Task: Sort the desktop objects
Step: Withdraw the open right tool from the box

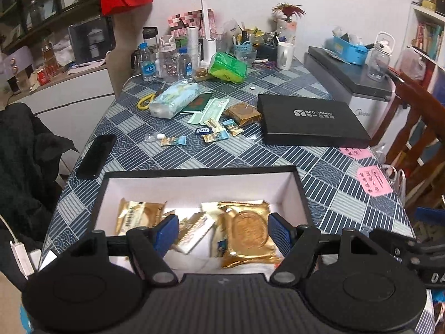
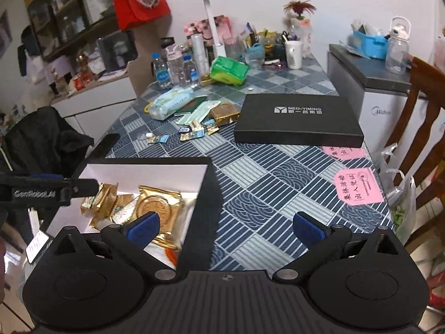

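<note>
An open black box (image 1: 301,192) with a white inside stands at the table's near edge, and several gold snack packets (image 1: 249,229) lie in it. My left gripper (image 1: 224,231) hangs open over the box, its blue pads apart on either side of the round gold packet without pressing it. My right gripper (image 2: 226,229) is wide open and straddles the right wall of the box (image 2: 205,194), nothing between its pads. Small candy packets (image 1: 219,132) and a brown packet (image 1: 243,114) lie mid-table. One finger of the left gripper (image 2: 69,188) shows at the right wrist view's left edge.
The box's black lid (image 2: 297,119) lies at the right. A tissue pack (image 1: 175,98), a green pack (image 1: 228,68), bottles and cups crowd the far end. A black phone (image 1: 97,156) lies left of the box, pink notes (image 1: 374,181) on the right. A wooden chair (image 2: 417,105) stands right.
</note>
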Demonstrator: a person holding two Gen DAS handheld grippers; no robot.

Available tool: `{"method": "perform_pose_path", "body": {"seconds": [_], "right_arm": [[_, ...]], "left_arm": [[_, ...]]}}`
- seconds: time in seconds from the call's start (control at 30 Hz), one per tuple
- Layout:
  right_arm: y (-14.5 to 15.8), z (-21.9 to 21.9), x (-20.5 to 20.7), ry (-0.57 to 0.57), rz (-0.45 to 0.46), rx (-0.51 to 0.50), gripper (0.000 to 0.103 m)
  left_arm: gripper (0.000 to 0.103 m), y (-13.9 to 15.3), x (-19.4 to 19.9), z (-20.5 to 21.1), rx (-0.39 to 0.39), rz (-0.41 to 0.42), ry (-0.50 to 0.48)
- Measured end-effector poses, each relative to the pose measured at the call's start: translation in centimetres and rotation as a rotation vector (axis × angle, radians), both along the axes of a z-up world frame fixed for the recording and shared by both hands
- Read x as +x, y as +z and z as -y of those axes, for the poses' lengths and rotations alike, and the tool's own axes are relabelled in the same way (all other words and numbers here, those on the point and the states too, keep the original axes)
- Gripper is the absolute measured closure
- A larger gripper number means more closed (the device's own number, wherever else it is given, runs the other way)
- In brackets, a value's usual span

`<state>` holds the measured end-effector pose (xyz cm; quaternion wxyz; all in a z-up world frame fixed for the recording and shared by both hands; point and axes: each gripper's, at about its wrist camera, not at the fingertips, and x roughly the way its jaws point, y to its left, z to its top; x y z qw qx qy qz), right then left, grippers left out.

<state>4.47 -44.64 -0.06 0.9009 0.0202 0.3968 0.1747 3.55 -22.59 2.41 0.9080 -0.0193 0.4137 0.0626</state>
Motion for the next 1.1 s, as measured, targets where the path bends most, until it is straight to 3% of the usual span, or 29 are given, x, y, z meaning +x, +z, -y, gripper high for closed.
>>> {"method": "perform_pose_path", "body": {"seconds": [0.4, 0.6, 0.9, 1.1], "right_arm": [[0.0, 3.7, 1.1, 0.003, -0.042, 0.033, 0.0], [0.5, 3.2, 0.5, -0.051, -0.07, 0.022, 0.0], [1.6, 1.3, -0.6, -0.104, -0.033, -0.042, 0.0], [0.1, 1.0, 1.0, -0.182, -0.194, -0.118, 0.0]], "left_arm": [[0.019, 0.2, 0.5, 3.9, 0.003, -0.031, 0.047], [0.019, 0.8, 0.2, 4.1, 0.014, -0.02, 0.028], [0.019, 1.1, 0.3, 3.7, 0.022, -0.024, -0.012], [0.018, 1.0, 0.7, 3.3, -0.017, -0.02, -0.045]]}}
